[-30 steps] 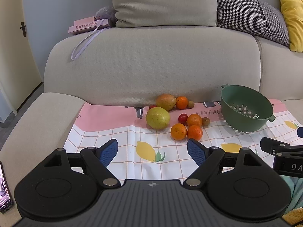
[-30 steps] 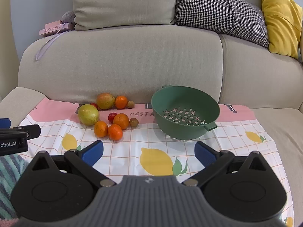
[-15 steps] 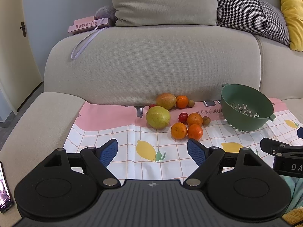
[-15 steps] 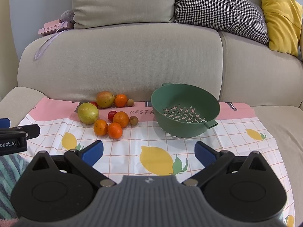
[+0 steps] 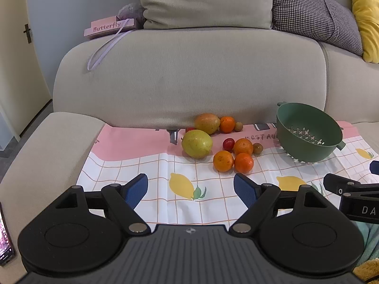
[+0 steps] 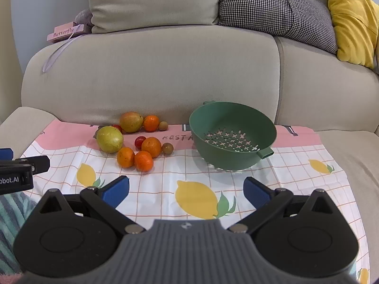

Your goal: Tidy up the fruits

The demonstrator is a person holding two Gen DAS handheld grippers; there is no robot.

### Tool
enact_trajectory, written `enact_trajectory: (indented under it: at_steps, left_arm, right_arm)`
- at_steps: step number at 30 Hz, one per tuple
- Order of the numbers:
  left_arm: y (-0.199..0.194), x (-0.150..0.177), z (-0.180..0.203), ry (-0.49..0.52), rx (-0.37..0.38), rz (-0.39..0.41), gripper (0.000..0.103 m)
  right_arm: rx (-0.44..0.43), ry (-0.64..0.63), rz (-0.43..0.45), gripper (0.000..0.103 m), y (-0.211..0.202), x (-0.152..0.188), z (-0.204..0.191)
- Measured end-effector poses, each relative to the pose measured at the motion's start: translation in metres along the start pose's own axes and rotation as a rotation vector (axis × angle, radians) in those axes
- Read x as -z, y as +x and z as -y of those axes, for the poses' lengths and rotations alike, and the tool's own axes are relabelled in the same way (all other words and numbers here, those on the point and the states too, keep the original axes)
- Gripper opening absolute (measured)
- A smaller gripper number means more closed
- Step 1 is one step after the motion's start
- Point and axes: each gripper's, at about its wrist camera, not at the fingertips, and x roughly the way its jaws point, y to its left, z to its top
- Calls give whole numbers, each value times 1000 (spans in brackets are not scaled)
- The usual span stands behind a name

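A cluster of fruit lies on a lemon-print cloth [image 5: 146, 165] on the sofa seat: a yellow-green mango [image 5: 196, 143], a reddish mango [image 5: 206, 123], several oranges [image 5: 223, 161], a cherry tomato [image 5: 228, 143] and small brown fruits [image 5: 257, 148]. A tilted green colander [image 5: 308, 135] stands to their right and holds nothing. The same fruit [image 6: 110, 139] and colander [image 6: 233, 135] show in the right wrist view. My left gripper [image 5: 190, 188] is open and empty, short of the fruit. My right gripper [image 6: 186, 189] is open and empty, short of the colander.
The sofa backrest [image 5: 189, 78] rises right behind the fruit. Cushions [image 6: 277, 11] and a pink "Butterfly" box [image 5: 107, 27] sit on top. The armrest [image 5: 47, 146] is at left, with a phone [image 5: 4, 239] at the edge. A teal striped cloth [image 6: 11, 210] lies near me.
Both grippers have crept slightly forward toward the cloth; the fruit and colander look a little nearer. Jaws unchanged, nothing touched.
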Motion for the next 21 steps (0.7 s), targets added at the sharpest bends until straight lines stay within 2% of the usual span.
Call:
enact_trajectory:
  at_steps: [8,13,17,20,21]
  left_arm:
    - [9,-1,-1,4,-1,-19,94]
    - [20,-1,-2,9,13,-47,80]
    - [31,-3,-6,-19,65,-76,70]
    - [40,-5,-8,-36,102,-97,67]
    - [43,-6,-8,-37,108,-102,67]
  right_arm:
    - [-17,10,-23,99,10,1,0]
    - [-39,-19,-1,99,19,5,-7]
    - [-42,-72,-15,99,33,4,-17]
    - [-89,-93,-33,98,45,2,-21]
    - [-112,-102,-36,95,49,1,-22]
